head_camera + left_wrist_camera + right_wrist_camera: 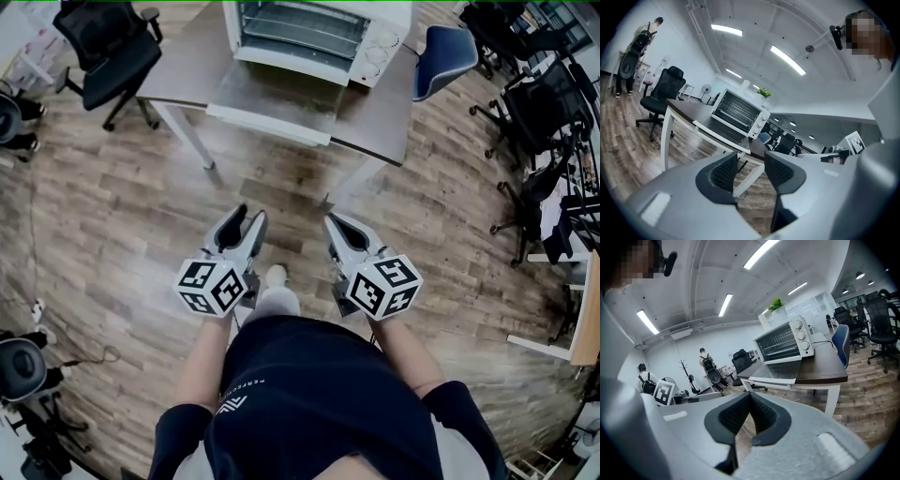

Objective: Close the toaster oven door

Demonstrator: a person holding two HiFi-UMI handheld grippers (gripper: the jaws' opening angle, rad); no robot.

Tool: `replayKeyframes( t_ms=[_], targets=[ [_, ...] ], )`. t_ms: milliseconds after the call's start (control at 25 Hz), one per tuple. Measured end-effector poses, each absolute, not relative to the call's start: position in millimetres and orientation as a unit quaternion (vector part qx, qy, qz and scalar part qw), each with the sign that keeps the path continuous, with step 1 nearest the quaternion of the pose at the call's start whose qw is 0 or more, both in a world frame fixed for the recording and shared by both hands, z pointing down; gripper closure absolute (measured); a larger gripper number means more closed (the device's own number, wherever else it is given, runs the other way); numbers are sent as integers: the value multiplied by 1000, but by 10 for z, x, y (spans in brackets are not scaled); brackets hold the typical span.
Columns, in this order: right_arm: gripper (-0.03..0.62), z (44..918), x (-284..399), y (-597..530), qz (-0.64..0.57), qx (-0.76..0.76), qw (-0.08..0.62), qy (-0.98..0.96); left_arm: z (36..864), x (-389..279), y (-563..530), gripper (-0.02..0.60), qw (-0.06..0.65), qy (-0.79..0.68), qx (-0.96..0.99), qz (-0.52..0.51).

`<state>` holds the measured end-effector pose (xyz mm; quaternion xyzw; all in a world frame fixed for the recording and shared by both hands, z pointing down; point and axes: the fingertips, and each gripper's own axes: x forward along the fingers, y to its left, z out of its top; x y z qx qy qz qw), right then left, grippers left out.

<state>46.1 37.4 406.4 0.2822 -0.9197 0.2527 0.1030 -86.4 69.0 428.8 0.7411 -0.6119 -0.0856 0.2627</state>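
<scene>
At the middle of a dark table (pixel 380 117): toaster oven (pixel 319 28), white, knobs down its right side, wire rack visible inside.

- Door (pixel 277 94): open, folded down flat towards the person, reaching the table's near edge.
- Left gripper (pixel 248 214): jaws apart, nothing between them.
- Right gripper (pixel 336 220): jaws closed together, empty.
- Both grippers: held over the wood floor (pixel 112 216), pointing towards the oven, well apart from the table.
- Black office chair (pixel 108 52): left of the table.
- Blue chair (pixel 442 52): right of it.
</scene>
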Motion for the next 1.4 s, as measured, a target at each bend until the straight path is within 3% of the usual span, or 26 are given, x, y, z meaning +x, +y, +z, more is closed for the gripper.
replayKeyframes(
  t_ms=[640,1400],
  targets=[
    [591,4208,48,-113,253,279,128,-917,4863,-1336,150,359,388,-580,679,-227],
    [591,4461,-134,-1031,249,185,183,-933,5507,-1517,-835,364,408,-642,591,-270]
  ],
)
